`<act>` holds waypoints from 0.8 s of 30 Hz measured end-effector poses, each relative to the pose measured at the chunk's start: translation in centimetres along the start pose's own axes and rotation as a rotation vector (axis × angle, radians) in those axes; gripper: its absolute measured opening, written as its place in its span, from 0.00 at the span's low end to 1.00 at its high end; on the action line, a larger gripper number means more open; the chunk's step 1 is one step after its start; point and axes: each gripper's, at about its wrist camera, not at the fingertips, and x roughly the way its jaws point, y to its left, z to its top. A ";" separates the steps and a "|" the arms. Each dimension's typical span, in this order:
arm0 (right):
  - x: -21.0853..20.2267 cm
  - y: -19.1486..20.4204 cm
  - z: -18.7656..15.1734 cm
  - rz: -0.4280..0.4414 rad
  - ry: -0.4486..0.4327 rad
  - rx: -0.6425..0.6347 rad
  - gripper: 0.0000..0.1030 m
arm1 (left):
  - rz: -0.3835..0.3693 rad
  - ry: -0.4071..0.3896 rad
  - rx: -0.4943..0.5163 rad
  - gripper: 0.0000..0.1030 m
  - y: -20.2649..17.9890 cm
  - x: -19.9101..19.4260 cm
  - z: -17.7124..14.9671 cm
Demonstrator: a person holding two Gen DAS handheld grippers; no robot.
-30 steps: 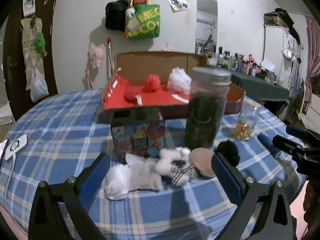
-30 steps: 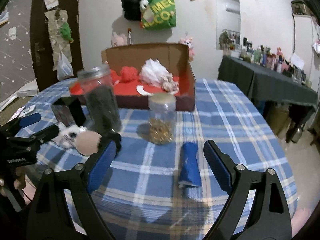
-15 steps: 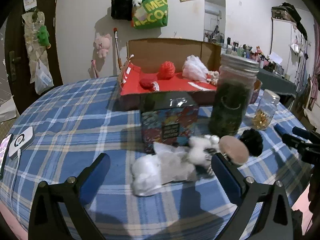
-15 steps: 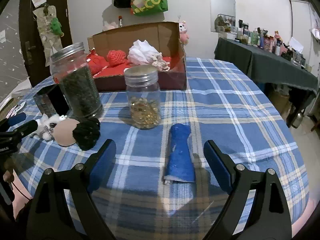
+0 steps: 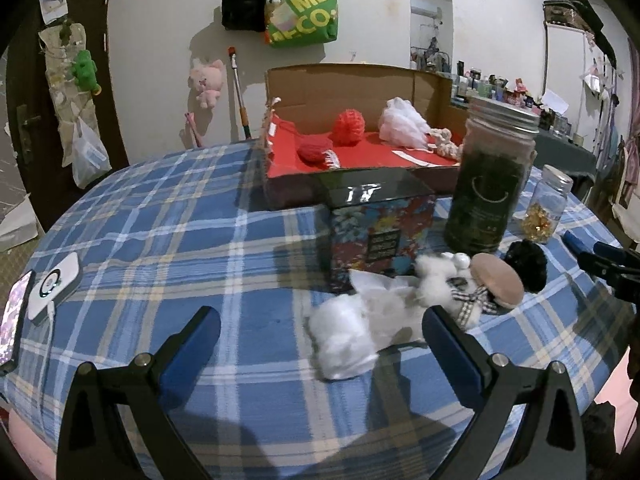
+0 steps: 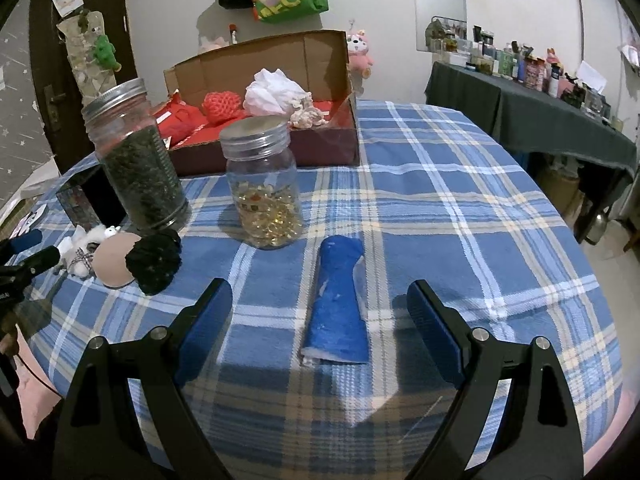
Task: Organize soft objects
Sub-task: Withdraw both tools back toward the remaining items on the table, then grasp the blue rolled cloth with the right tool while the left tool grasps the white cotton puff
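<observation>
The left gripper (image 5: 320, 330) is open wide and holds nothing. Its blue fingers (image 5: 192, 344) hang just above the checked tablecloth (image 5: 160, 240). Just past the right finger lies a white fluffy toy (image 5: 360, 320), with one end between the fingers but touching neither. Next to it are a tan pad (image 5: 498, 282) and a black pom-pom (image 5: 526, 260), touching each other. Behind them stand a colorful box (image 5: 380, 232) and a tall jar of dark leaves (image 5: 490, 184).

The right gripper (image 6: 320, 312) is open wide too and holds nothing. A rolled blue cloth (image 6: 340, 300) lies flat on the table between its fingers, touching neither one. A little farther back stands a small jar of yellow beads (image 6: 264, 196). To its left is the tall jar, with the pom-pom and pad in front of it.

Farthest back sits a cardboard box (image 6: 260, 64) with a red lining. Inside it are a red ball of yarn (image 6: 222, 106) and a white fluffy bundle (image 6: 274, 92).
</observation>
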 end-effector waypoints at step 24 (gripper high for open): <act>-1.8 0.8 -0.1 0.077 -0.063 -0.012 0.23 | -0.111 -0.013 0.004 0.19 0.4 -1.6 0.0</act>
